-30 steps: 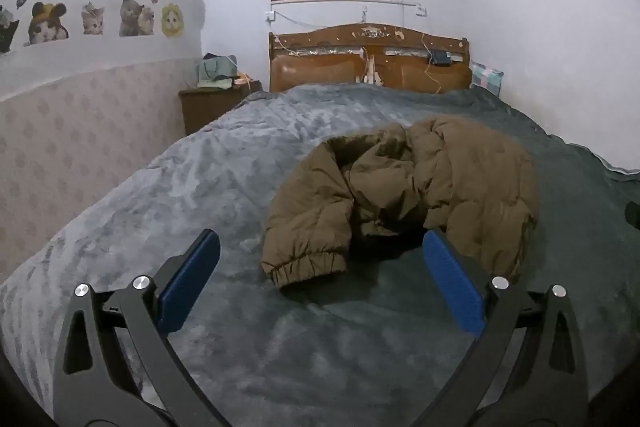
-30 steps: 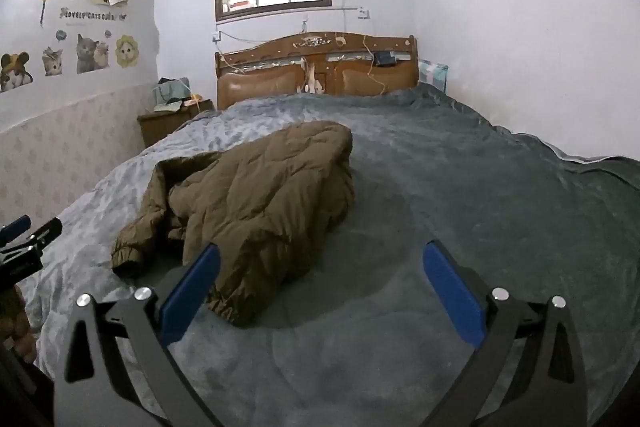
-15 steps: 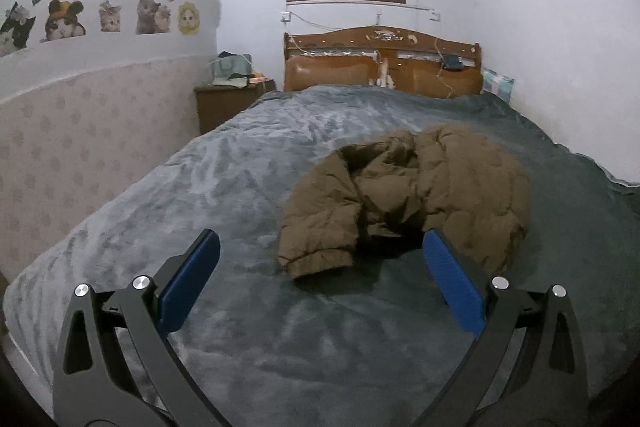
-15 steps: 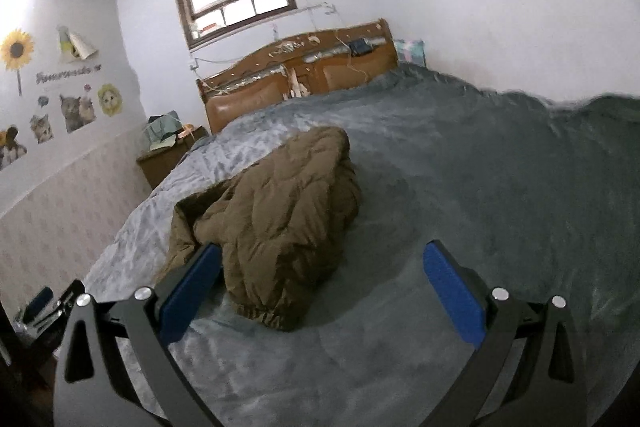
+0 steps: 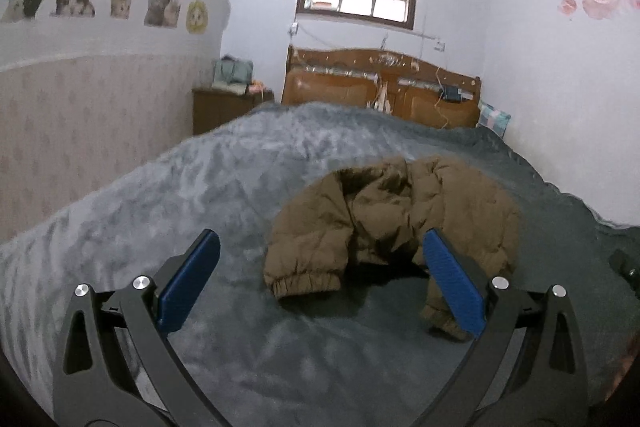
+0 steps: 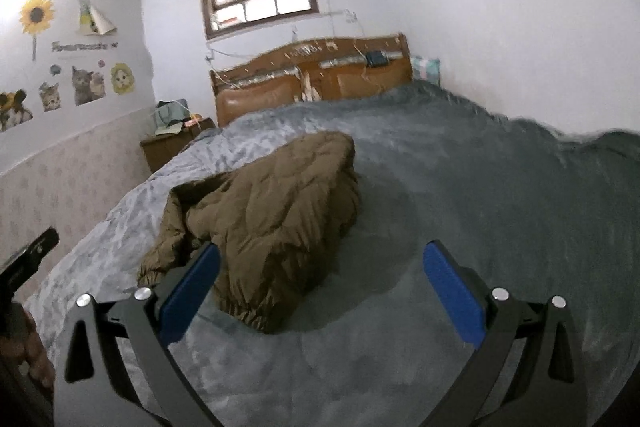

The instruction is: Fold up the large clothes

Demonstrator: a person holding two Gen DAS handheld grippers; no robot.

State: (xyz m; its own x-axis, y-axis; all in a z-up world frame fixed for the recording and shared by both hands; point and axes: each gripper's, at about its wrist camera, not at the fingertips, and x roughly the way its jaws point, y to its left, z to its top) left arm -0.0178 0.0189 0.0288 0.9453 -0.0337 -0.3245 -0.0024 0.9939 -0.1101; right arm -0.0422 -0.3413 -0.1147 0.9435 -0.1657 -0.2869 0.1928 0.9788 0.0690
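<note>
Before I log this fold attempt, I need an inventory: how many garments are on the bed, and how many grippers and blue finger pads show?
Brown puffer jackets on the grey bedspread: 1
Grippers, both open and empty: 2, the left gripper and the right gripper
Blue finger pads: 4
Total: 7

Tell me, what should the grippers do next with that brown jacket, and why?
Probably move the left gripper forward and down to the nearest cuff. The jacket lies crumpled on the bed with its sleeves bunched, so it needs spreading flat before any fold. Both grippers are open and hold nothing, and that cuff sits right between the left fingers. The right gripper could take the other cuff.
</note>
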